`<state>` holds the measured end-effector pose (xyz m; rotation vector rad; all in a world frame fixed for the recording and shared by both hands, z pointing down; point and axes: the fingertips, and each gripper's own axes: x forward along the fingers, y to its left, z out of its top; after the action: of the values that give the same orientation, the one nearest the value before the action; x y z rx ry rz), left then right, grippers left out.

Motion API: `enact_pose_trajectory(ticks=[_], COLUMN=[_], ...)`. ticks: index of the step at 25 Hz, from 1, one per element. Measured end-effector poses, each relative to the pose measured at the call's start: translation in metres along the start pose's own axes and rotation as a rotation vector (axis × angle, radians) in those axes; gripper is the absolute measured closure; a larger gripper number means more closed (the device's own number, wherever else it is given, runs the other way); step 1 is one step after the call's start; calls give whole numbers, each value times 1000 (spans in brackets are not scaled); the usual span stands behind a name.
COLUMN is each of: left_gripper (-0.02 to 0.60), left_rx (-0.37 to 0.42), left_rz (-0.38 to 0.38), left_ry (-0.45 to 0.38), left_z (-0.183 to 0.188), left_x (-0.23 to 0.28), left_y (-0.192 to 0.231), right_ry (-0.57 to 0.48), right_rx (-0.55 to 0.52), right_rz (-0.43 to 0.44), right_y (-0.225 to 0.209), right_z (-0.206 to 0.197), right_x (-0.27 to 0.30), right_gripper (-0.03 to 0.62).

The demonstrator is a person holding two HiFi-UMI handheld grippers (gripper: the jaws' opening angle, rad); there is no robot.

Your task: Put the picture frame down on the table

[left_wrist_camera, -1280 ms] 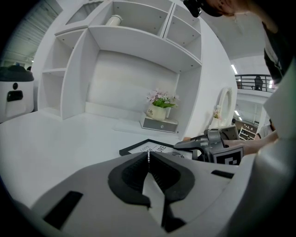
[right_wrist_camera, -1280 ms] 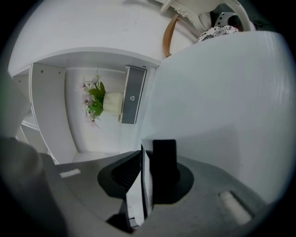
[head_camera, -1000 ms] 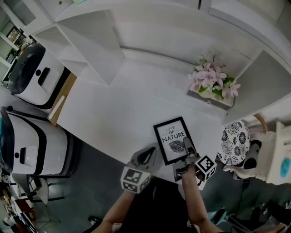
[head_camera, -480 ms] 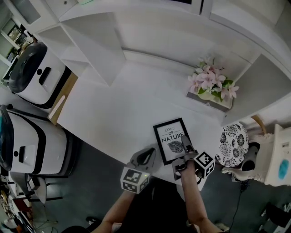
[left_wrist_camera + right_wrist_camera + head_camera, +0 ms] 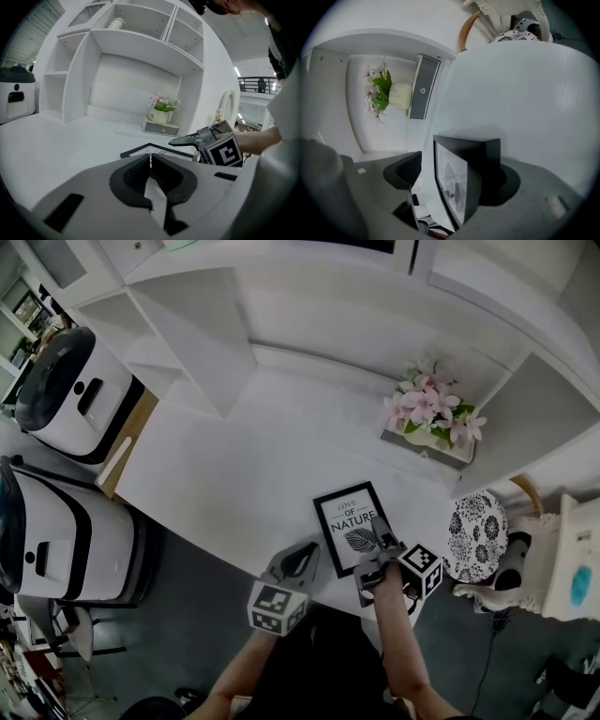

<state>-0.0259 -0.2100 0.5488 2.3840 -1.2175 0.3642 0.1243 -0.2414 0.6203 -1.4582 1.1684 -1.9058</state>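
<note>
The picture frame (image 5: 352,525), black with a leaf print and lettering, lies face up on the white table (image 5: 253,456), close to its near edge and right of the middle. The right gripper (image 5: 381,542) is at the frame's near right corner, and its jaws have just been opening. In the right gripper view the corner sits between them, and the pad (image 5: 407,169) on the glass side stands clear of the glass with a plain gap. The other jaw lies along the frame's back, and whether it touches there cannot be told. So the claw is spread and no longer pinches the frame, which suggests the frame has been handed over to the table and the task is all but finished. What likely remains is to draw the right gripper back without dragging the corner. The left gripper (image 5: 150,161) hovers just left of the frame at the table's near edge, its jaws pressed together on nothing. A pot of pink flowers (image 5: 427,411) stands well apart, to the far right.
</note>
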Motion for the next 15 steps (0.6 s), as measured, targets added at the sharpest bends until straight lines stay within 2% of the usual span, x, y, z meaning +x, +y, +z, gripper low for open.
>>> enact_pose_trajectory(ticks=[8, 15], left_gripper=[561, 561], left_rx=[-6, -2], left_rz=[-7, -9], left_ry=[6, -8], left_z=[0, 3], left_x=[0, -1], left_y=[0, 0], right_ry=[16, 24], right_rx=[1, 0], right_rz=[-42, -46], right_y=[-4, -6], right_z=[-1, -3], right_x=[-3, -6], right_gripper=[233, 232])
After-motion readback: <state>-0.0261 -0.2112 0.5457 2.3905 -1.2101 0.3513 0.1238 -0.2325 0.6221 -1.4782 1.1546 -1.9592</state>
